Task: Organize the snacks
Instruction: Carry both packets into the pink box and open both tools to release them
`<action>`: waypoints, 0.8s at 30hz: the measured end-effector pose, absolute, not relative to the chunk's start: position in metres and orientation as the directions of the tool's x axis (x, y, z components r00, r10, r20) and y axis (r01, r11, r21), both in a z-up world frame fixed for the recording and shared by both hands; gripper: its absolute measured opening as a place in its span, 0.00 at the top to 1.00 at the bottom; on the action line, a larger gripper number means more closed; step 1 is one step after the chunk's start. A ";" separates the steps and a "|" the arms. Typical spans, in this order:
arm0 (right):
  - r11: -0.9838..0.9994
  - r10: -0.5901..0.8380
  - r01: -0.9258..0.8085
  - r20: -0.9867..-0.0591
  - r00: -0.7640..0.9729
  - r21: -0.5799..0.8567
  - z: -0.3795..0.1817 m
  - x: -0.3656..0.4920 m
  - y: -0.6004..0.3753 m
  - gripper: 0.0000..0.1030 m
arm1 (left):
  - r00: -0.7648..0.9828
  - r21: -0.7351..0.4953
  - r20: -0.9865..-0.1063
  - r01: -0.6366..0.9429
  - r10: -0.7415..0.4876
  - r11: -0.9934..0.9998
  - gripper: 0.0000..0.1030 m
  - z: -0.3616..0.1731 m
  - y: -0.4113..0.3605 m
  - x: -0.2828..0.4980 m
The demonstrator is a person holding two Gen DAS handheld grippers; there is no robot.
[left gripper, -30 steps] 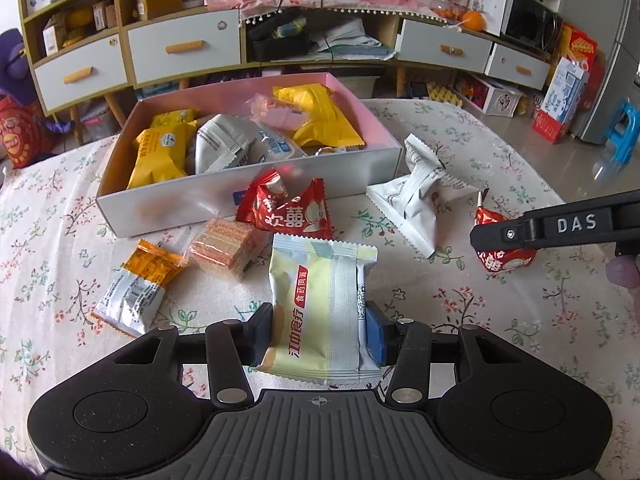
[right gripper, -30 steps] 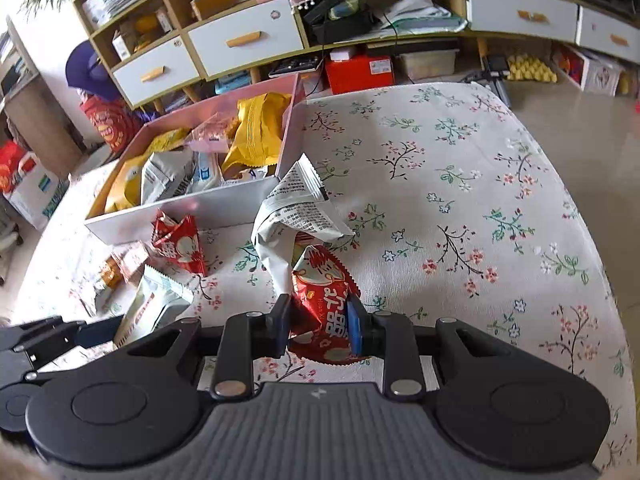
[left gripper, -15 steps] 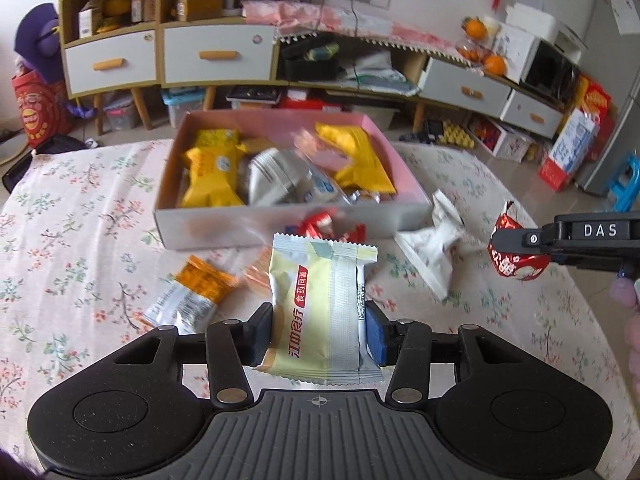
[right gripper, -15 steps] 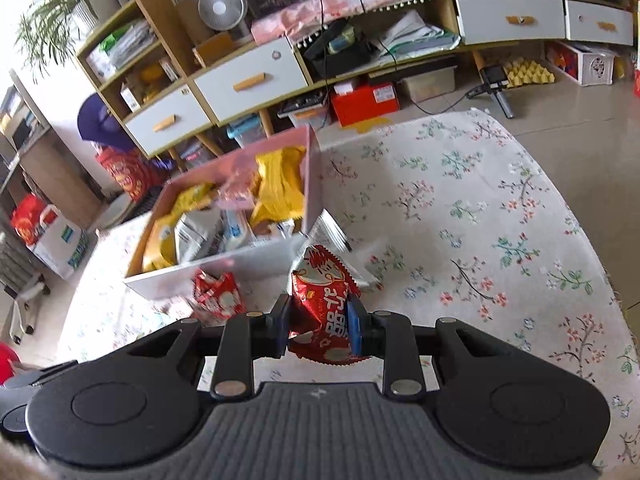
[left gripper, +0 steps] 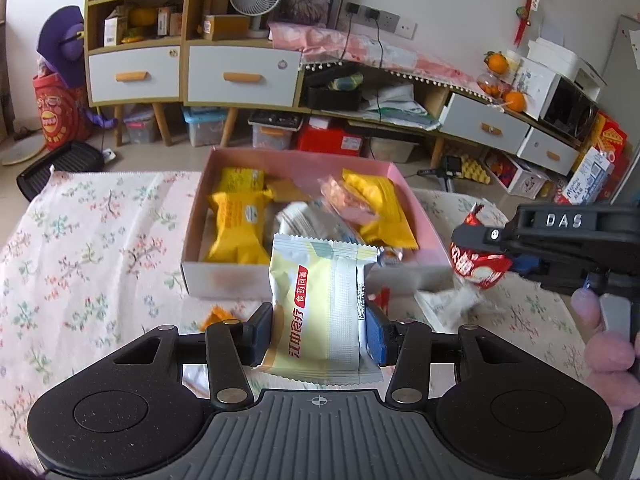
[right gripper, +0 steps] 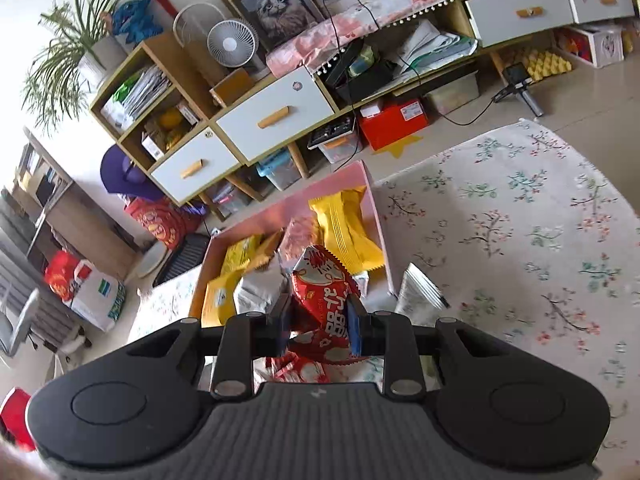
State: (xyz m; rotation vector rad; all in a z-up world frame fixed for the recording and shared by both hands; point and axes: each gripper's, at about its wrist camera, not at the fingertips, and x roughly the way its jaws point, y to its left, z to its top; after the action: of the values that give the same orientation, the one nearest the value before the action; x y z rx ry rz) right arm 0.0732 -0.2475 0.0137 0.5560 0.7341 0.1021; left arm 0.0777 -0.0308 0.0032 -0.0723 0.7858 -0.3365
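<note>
Pink box (left gripper: pixel 404 178) crowded: yellow packets (left gripper: pixel 239 224), silver packet (left gripper: pixel 304 220).

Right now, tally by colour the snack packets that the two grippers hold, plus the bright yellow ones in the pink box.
Red foil packet, in the right gripper: 1
Pale yellow-and-white plastic packet, in the left gripper: 1
Bright yellow plastic packets, in the pink cardboard box: 3
Total: 5

White packet (left gripper: pixel 456 300) blurred (red packet (left gripper: pixel 382 294) mostly hidden).
</note>
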 end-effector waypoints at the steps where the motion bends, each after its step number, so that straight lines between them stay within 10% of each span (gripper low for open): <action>1: 0.846 0.279 0.107 -0.605 0.745 0.522 0.012 0.076 -0.247 0.75 | 0.659 -0.189 -0.680 0.266 -0.322 0.945 0.57 0.004 -0.030 0.081; 24: 0.841 0.236 0.152 -0.604 0.761 0.519 -0.009 0.109 -0.240 0.75 | 0.660 -0.183 -0.697 0.217 -0.282 0.959 0.56 -0.014 -0.053 0.206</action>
State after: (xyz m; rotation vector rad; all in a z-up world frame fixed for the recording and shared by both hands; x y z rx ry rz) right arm 0.1092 -0.2398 -0.0092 0.5819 0.7148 0.0487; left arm 0.2056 -0.0533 -0.0139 -0.0863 0.8024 -0.2824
